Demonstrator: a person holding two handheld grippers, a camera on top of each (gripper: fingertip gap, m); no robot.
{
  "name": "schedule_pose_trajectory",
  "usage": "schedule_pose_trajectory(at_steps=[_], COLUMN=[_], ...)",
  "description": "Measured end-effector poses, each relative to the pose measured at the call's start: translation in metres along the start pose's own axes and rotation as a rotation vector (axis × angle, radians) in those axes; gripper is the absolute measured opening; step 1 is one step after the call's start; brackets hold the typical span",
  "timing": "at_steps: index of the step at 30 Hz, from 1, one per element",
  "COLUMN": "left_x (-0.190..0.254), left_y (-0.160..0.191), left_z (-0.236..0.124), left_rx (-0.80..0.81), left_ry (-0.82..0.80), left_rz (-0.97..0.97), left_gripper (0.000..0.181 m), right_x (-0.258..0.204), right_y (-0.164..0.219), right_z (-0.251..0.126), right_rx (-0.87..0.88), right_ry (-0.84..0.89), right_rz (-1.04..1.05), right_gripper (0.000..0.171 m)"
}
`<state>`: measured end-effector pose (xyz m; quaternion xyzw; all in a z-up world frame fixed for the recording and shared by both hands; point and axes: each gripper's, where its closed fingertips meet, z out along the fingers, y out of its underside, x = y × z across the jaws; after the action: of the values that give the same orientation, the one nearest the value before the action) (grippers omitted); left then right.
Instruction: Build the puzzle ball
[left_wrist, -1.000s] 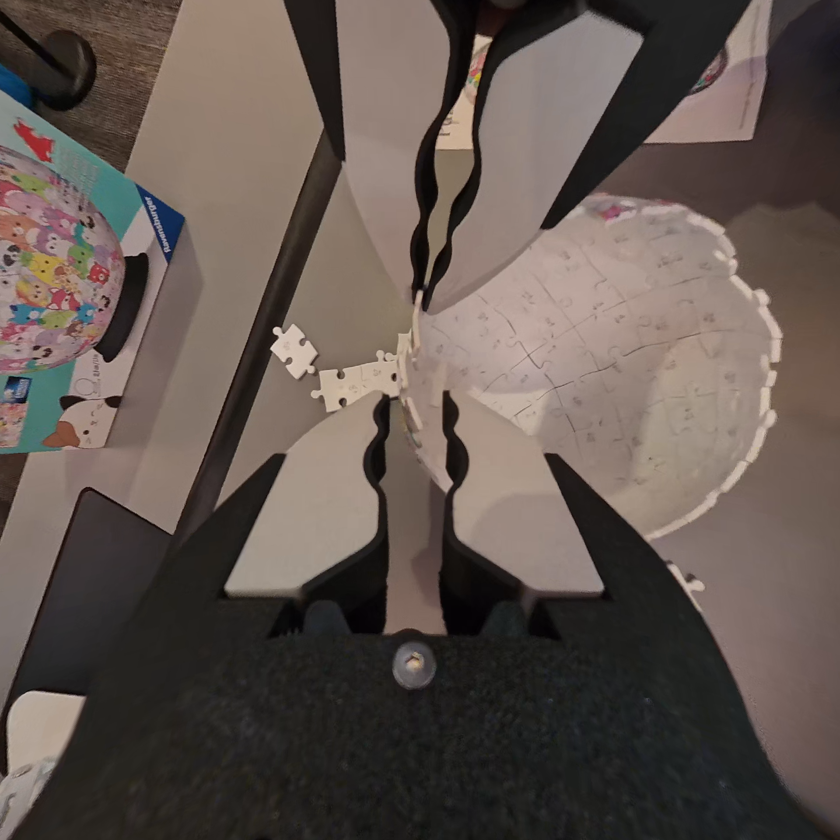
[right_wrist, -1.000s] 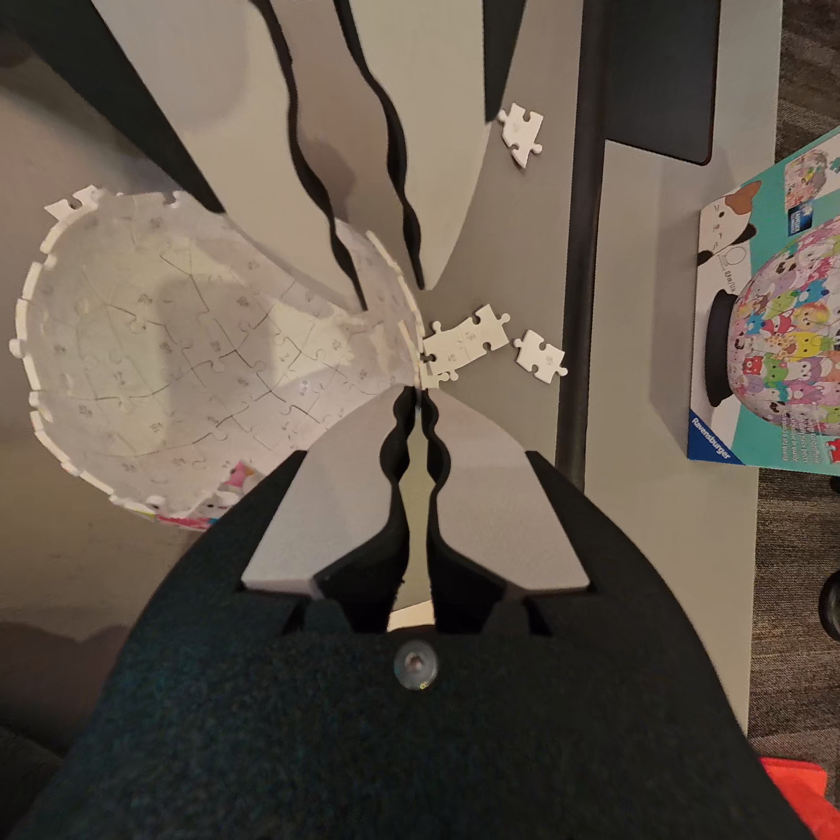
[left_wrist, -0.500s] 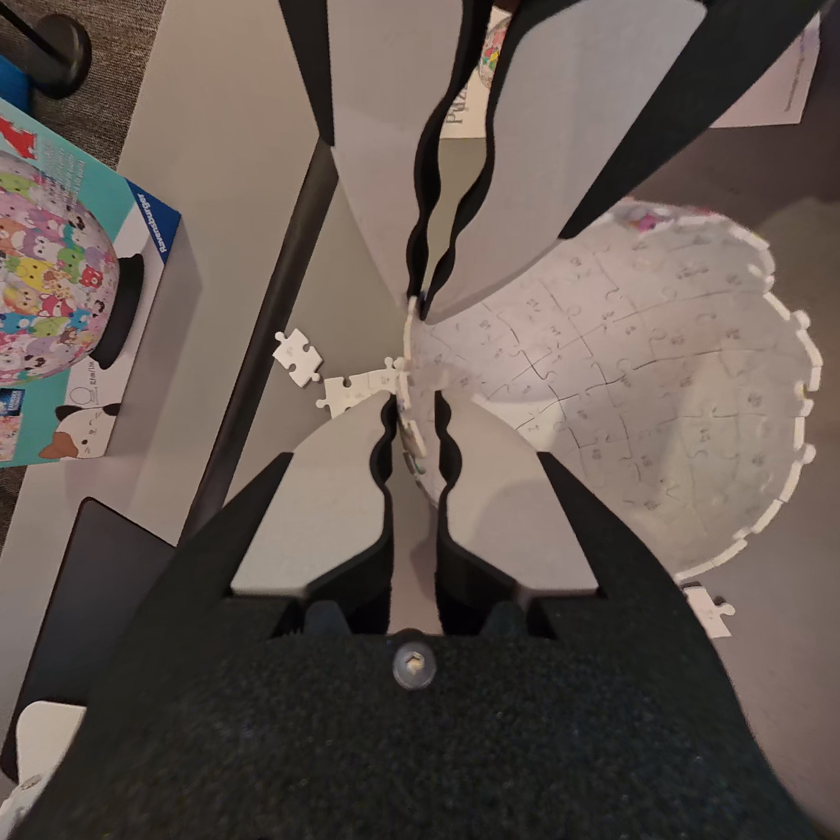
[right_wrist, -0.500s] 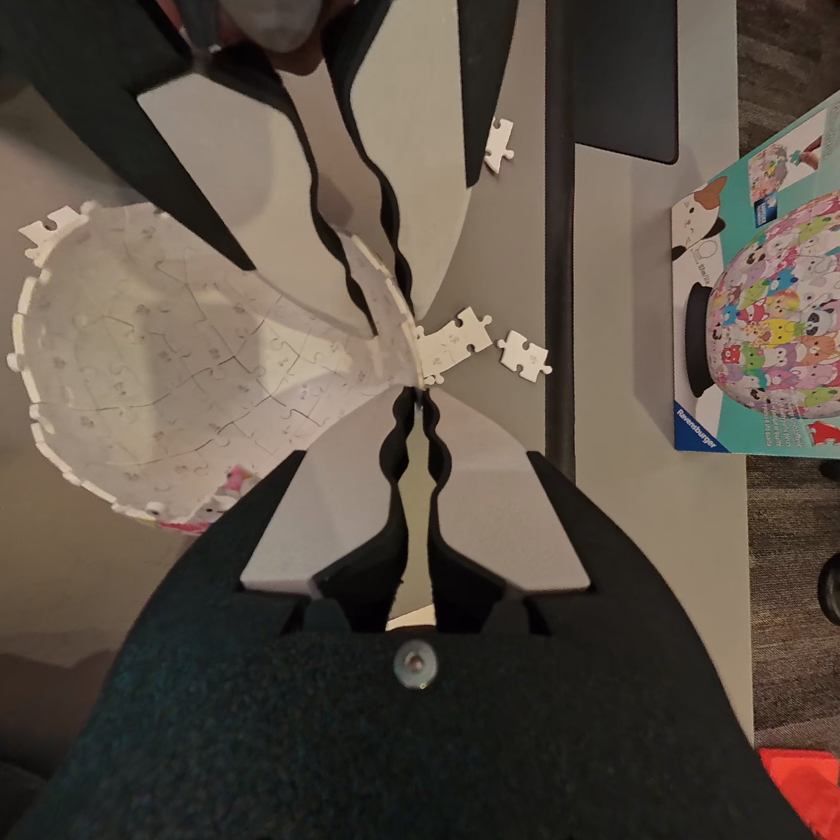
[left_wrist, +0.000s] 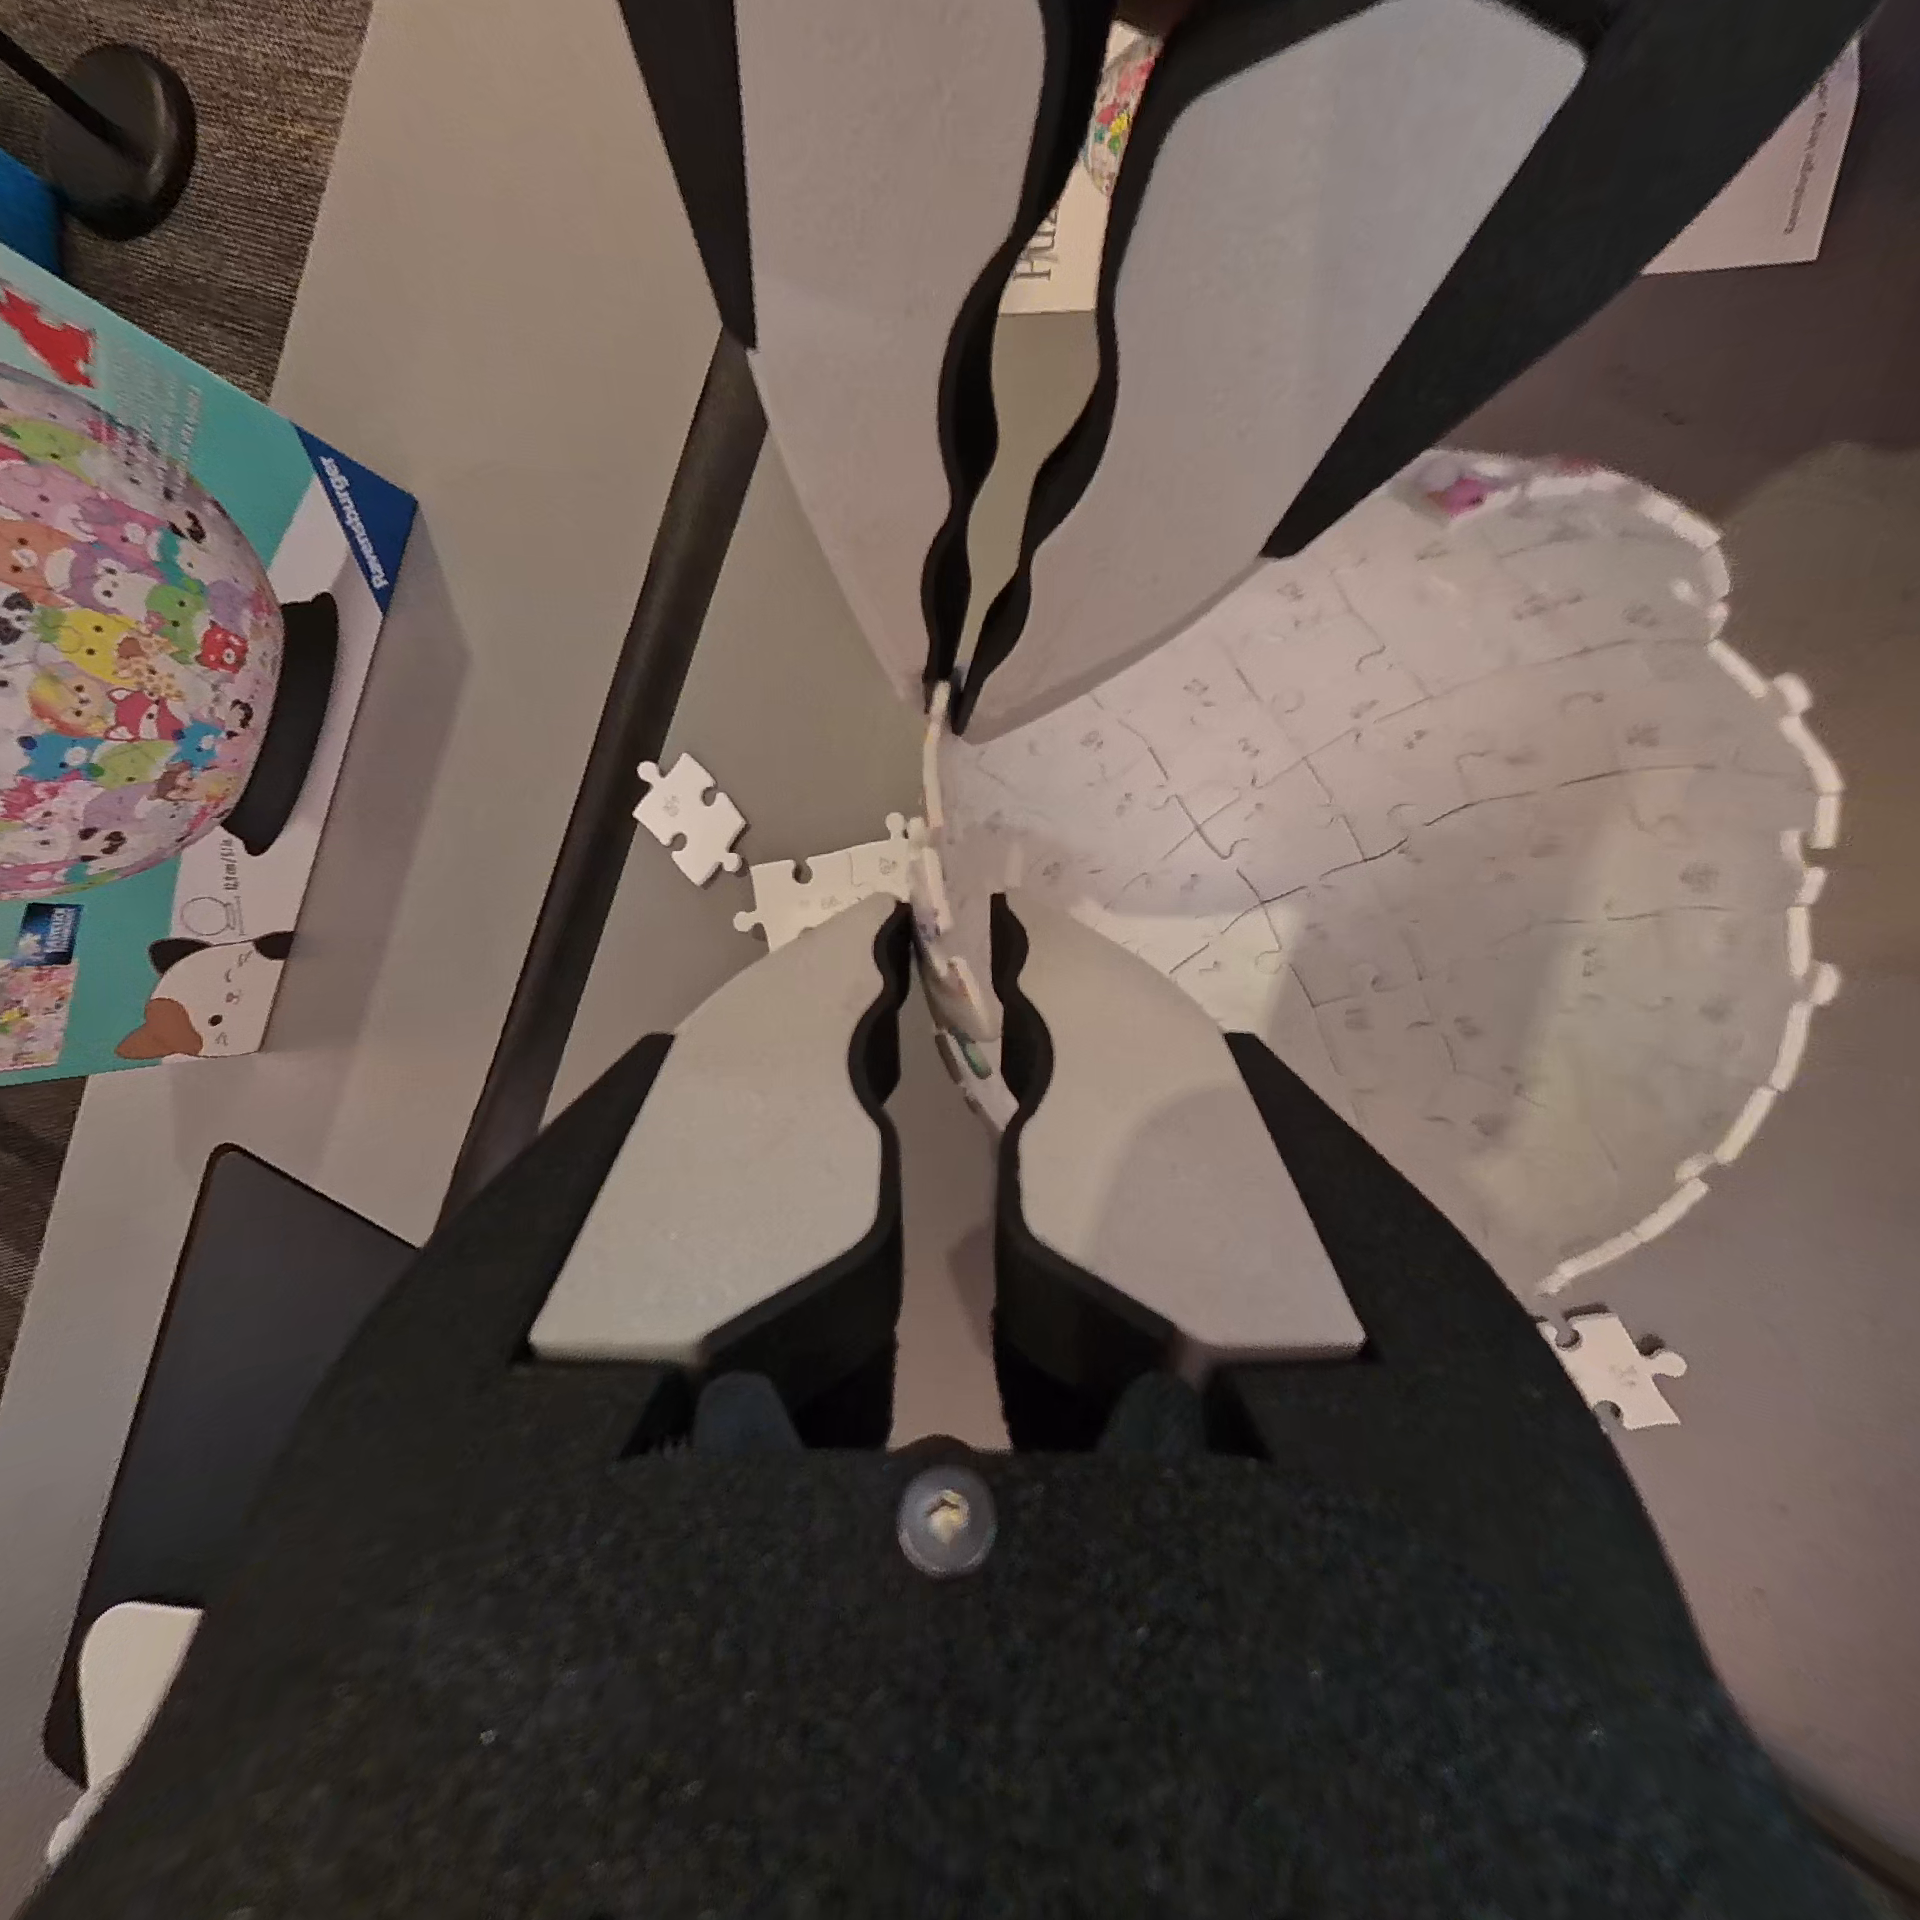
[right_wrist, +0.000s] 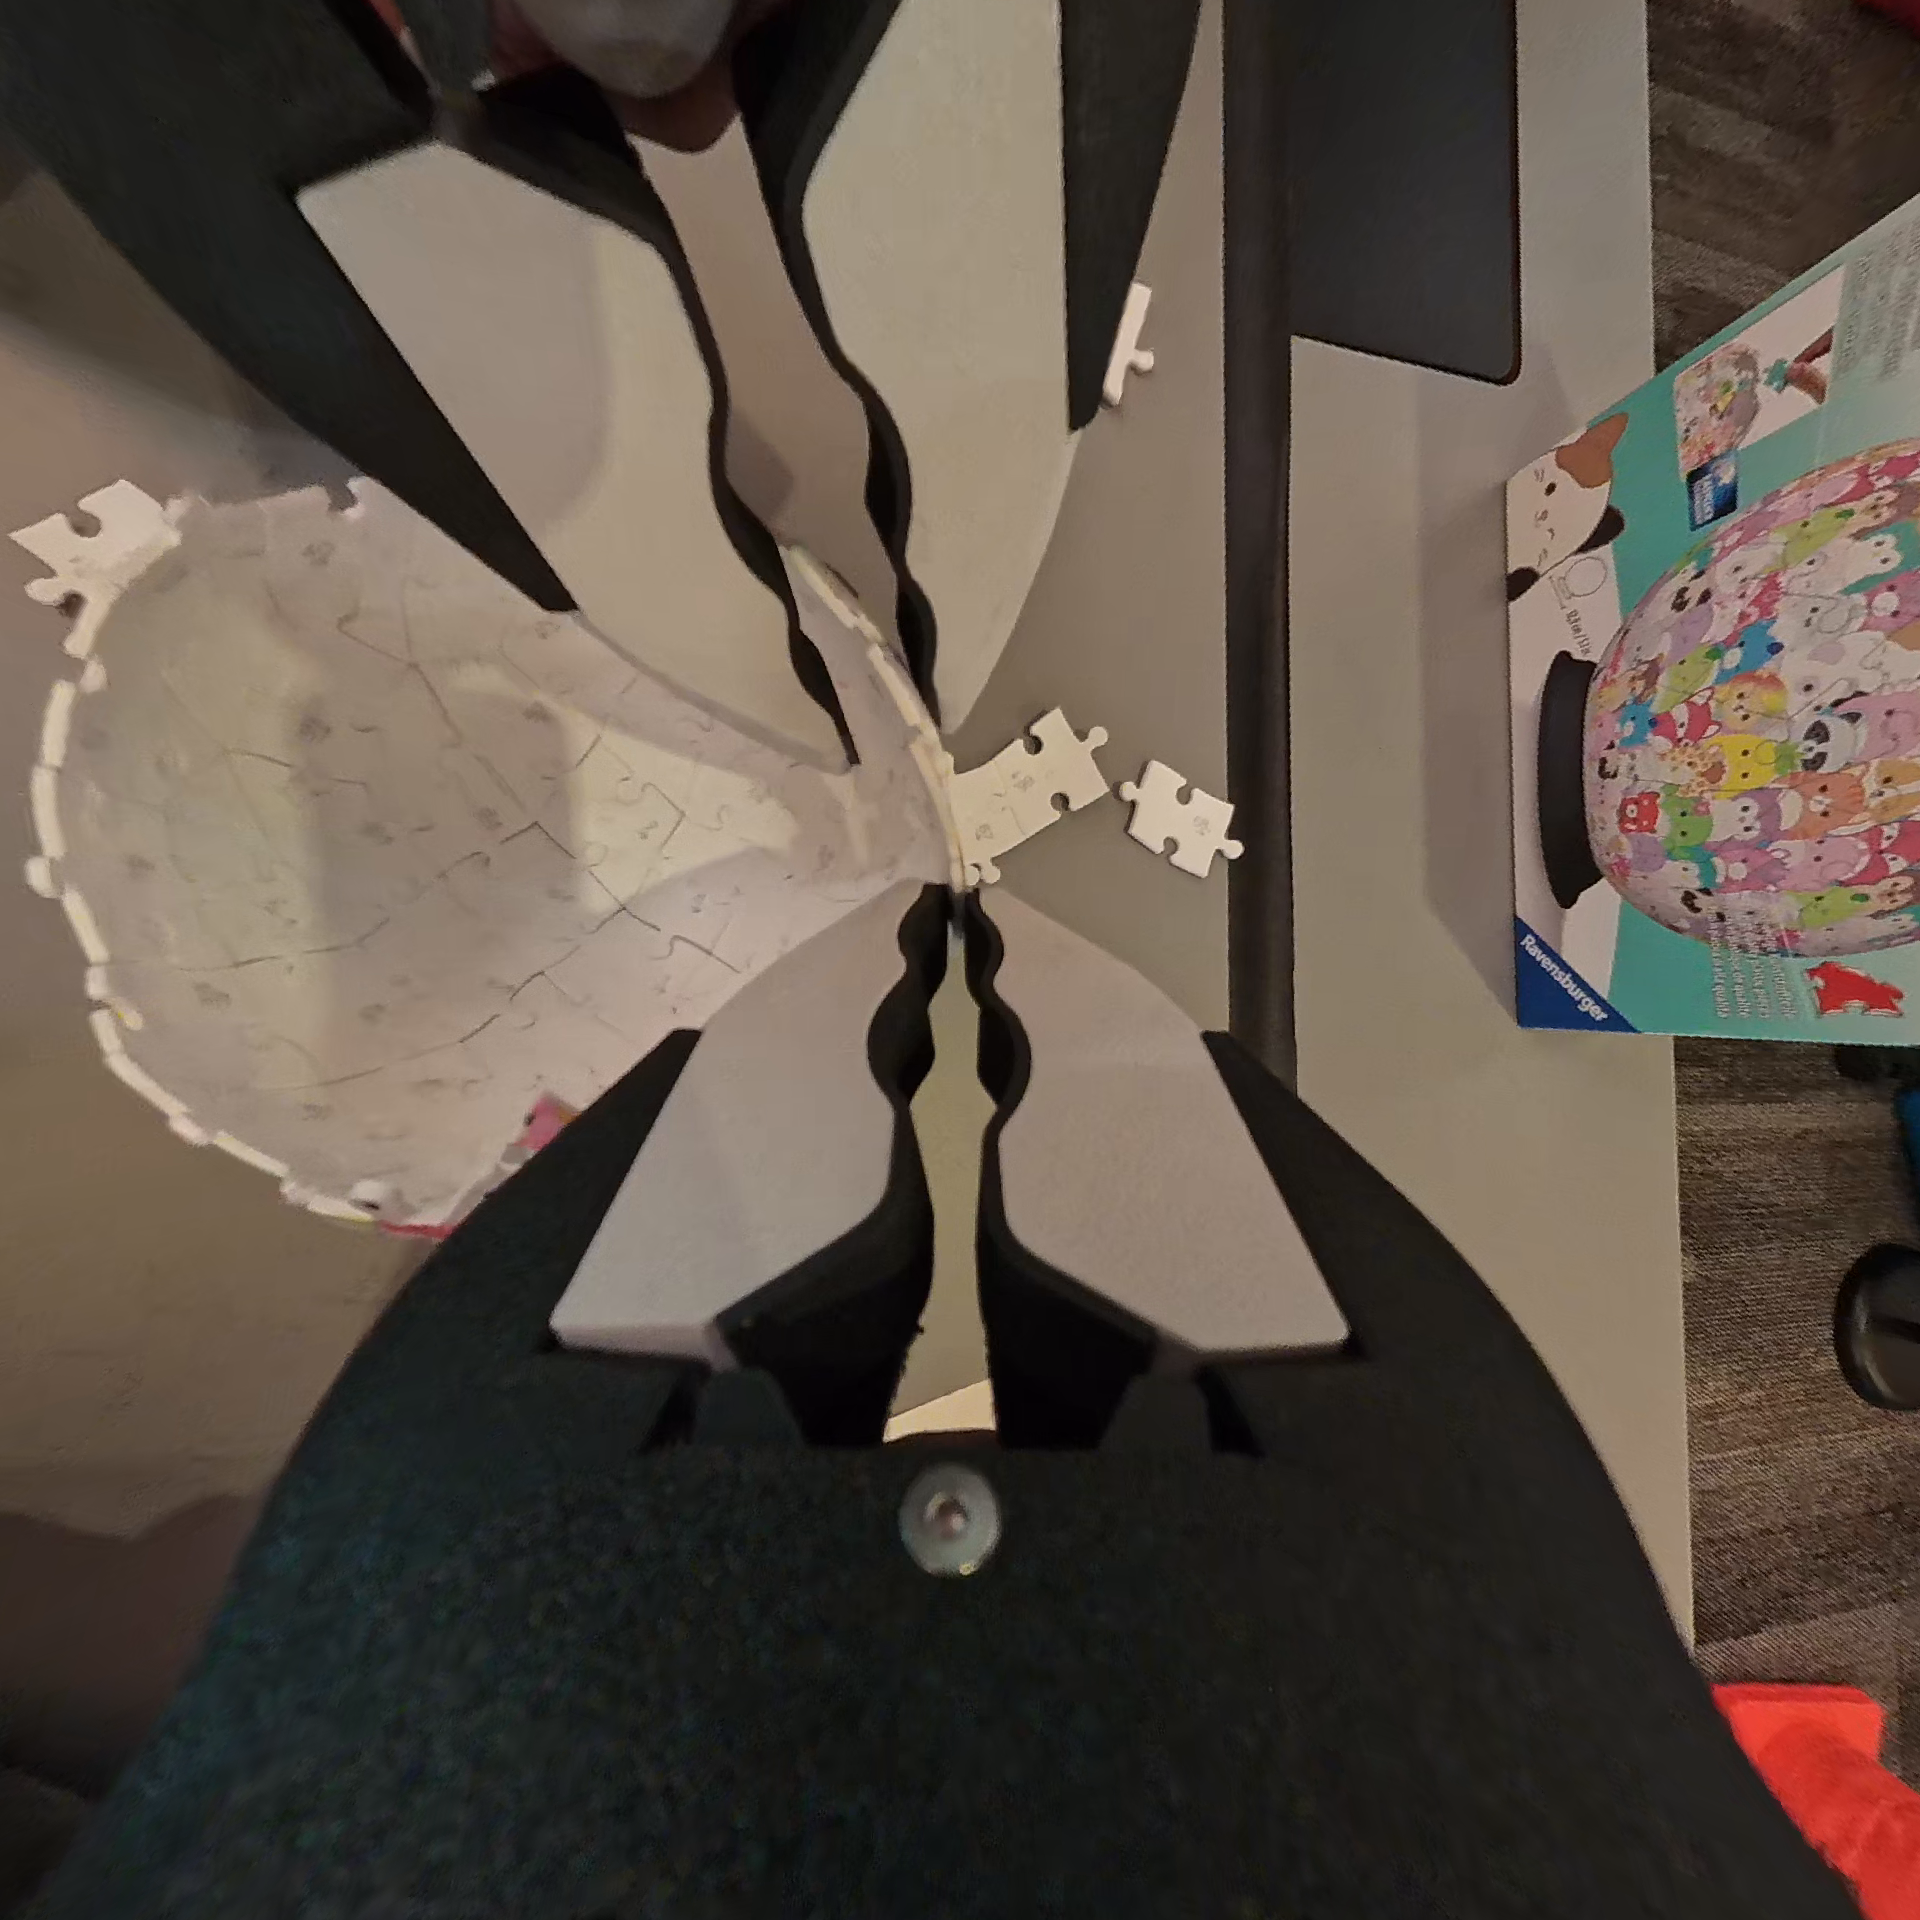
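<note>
A half-built puzzle ball shell (left_wrist: 1455, 883), white inside with a coloured outside, lies open on the grey table; it also shows in the right wrist view (right_wrist: 364, 831). My left gripper (left_wrist: 943, 914) straddles the shell's near rim, one finger inside and one outside, closed on the wall. My right gripper (right_wrist: 951, 904) faces it and is pinched shut on the same rim a little farther along. Each gripper shows in the other's view: the right gripper (left_wrist: 945, 691) and the left gripper (right_wrist: 883, 732).
Loose white pieces lie by the rim: a single piece (left_wrist: 691, 816), a joined pair (left_wrist: 810, 883) and another piece (left_wrist: 1616, 1371). The puzzle box (left_wrist: 156, 675) lies past a dark table gap (left_wrist: 623, 727). A paper sheet (left_wrist: 1766, 208) lies beyond the shell. The single piece (left_wrist: 691, 816) is about 12 cm from both grippers' fingertips. The right camera catches it too, in the right wrist view (right_wrist: 1181, 822).
My left gripper's jaws have narrowed onto the shell rim. The shell has shifted a little across both views. The right gripper stays pinched on the rim.
</note>
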<state>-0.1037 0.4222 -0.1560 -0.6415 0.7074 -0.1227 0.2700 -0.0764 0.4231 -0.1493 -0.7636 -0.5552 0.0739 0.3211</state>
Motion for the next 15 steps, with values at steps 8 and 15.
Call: schedule_pose_trajectory(at_steps=[8, 15], left_x=[-0.0042, -0.0094], left_y=[-0.0110, -0.0114], left_z=[0.0017, 0.0024], left_rx=[0.027, 0.032], left_ry=[-0.025, -0.070], left_rz=[0.011, 0.015], left_gripper=[0.014, 0.007], right_x=[0.0027, 0.0050], right_y=[0.0016, 0.0016], right_z=[-0.0013, -0.0008], right_rx=[0.011, 0.025], right_ry=[0.001, 0.010], right_rz=[0.023, 0.032], right_gripper=[0.002, 0.002])
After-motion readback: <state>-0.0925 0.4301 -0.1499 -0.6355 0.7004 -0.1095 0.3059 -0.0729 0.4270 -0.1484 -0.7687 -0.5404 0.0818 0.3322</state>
